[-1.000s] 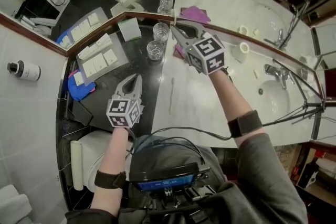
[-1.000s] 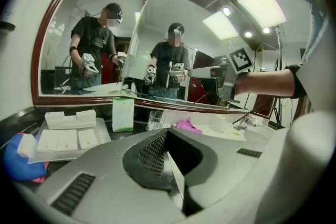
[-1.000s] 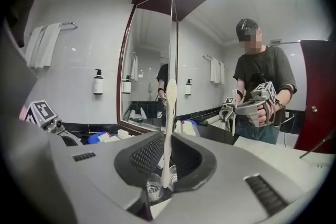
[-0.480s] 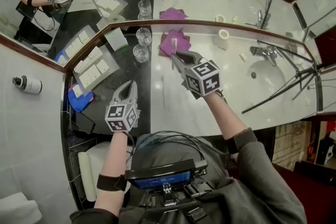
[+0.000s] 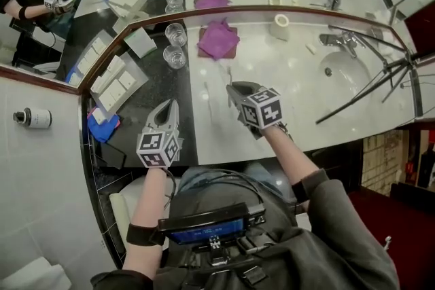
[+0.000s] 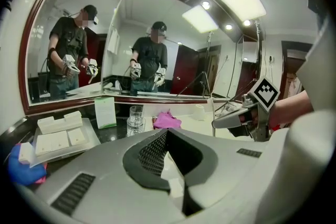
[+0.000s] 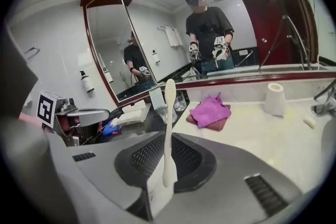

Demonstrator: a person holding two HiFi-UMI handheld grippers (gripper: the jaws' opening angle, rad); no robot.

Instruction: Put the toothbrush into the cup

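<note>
So the big change: the right gripper (image 5: 234, 88) has pulled back. A second ago its tips sat right up by the two clear glass cups (image 5: 175, 45), and now it's lower over the white marble counter (image 5: 292, 85), closer to the person, with its wrist rolled round. The cups end up ahead of it and off to its left, well apart.

The grip itself hasn't budged. Its jaws stand at a narrow gap, clamped on the slim cream plastic toothbrush (image 7: 168, 128), which sticks up out of the jaws, tilted only slightly. The crumpled purple cloth (image 5: 217, 41) is ahead of it, slightly right.

The left gripper (image 5: 170, 106) has only drifted a little. It's fully closed with nothing in it, parked over the black stone part of the counter (image 5: 153, 88), the cups ahead of it.

What that means, as I read it: the toothbrush is no closer to going in, actually farther off than before. Looks to me like a re-aim rather than progress. It needs to travel forward-left again, get above a cup rim and tip the brush in before letting go. Nothing's in a cup yet.
</note>
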